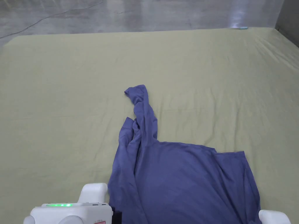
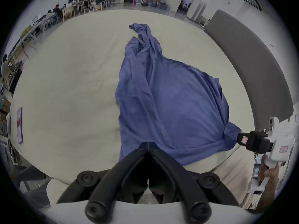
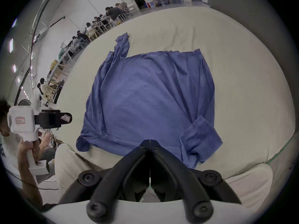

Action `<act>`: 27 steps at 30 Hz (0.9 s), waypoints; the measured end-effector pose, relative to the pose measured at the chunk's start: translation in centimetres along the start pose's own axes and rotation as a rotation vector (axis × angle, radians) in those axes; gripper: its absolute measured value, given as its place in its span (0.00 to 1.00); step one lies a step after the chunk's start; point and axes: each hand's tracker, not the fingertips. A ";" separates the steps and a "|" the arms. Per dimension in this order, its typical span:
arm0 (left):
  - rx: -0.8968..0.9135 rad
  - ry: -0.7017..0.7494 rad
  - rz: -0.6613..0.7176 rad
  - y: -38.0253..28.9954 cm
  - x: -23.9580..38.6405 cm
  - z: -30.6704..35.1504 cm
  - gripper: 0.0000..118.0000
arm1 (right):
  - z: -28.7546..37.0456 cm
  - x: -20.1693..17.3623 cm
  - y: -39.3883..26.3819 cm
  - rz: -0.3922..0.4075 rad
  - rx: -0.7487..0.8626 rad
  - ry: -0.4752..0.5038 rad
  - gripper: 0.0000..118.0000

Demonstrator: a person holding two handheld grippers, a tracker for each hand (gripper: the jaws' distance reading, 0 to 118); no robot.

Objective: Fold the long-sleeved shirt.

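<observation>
Both my left gripper (image 2: 148, 144) and right gripper (image 3: 150, 142) are clenched on the near hem of the blue long-sleeved shirt (image 1: 181, 178), which lies at six o'clock on the sheet (image 1: 73, 102), its sleeve (image 1: 143, 113) twisted toward twelve; no fold done, I judge.

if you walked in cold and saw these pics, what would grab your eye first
The blue long-sleeved shirt stands out first, spread over the near part of the pale green sheet, with one twisted sleeve trailing away from the person. Next come the two handheld grippers at the near edge: the left gripper and the right gripper each have their fingers closed at the shirt's near hem.
</observation>
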 end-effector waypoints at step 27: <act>-0.060 0.266 0.045 25.3 -3.9 -17.5 0.00 | -0.6 0.7 0.2 -0.039 -0.043 -0.007 0.02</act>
